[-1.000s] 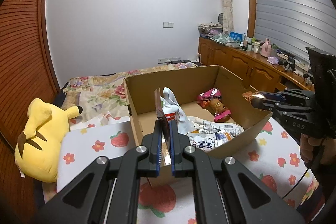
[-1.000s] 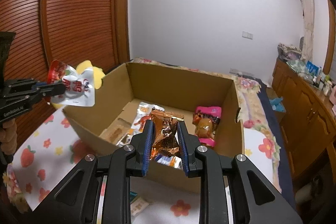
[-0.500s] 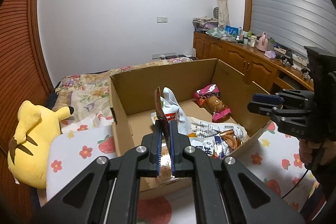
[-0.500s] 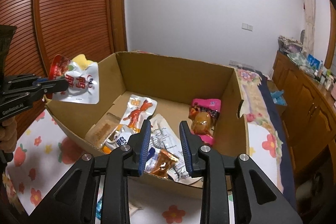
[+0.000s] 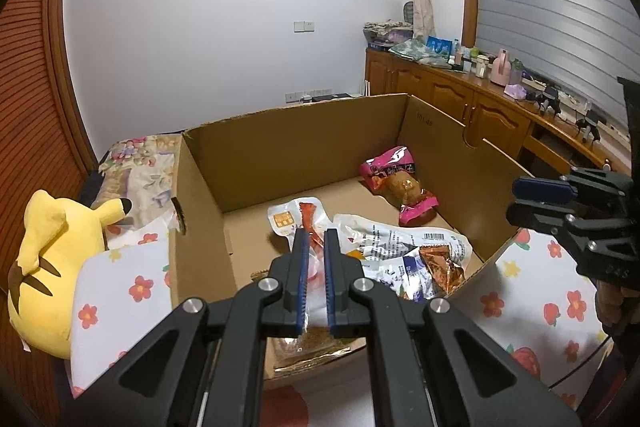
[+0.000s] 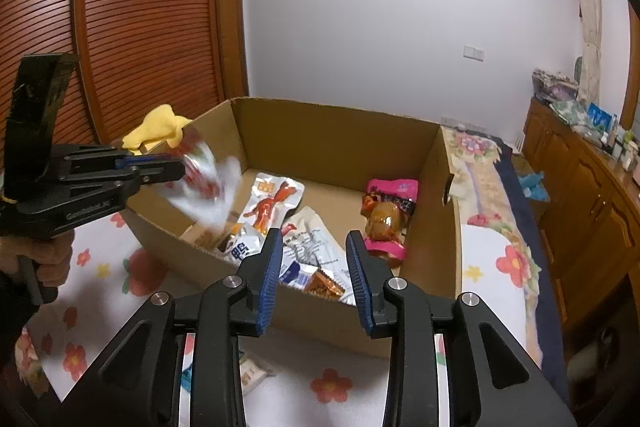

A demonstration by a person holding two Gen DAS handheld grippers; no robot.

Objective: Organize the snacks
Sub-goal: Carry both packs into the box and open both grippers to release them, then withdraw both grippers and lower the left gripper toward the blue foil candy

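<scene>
An open cardboard box (image 5: 296,147) (image 6: 332,131) holds several snack packets, among them a pink one (image 5: 394,169) (image 6: 390,191) and an orange foil one (image 5: 440,265) (image 6: 326,283). My left gripper (image 5: 315,241) (image 6: 182,169) is open over the box's left side. A white and red pouch (image 6: 208,187) shows blurred in mid-air just off its fingertips, falling into the box; in the left wrist view it (image 5: 316,275) lies below the fingers. My right gripper (image 6: 312,243) (image 5: 520,201) is open and empty above the box's near wall.
The box stands on a white cloth with red flowers (image 5: 120,287) (image 6: 100,267). A yellow plush toy (image 5: 44,247) lies left of the box. Loose small packets (image 6: 248,375) lie on the cloth in front of the box. Wooden cabinets (image 5: 480,115) line the right wall.
My left gripper opened and let go of the white and red pouch, which drops into the box. My right gripper dropped the orange foil packet into the box and opened wider.
</scene>
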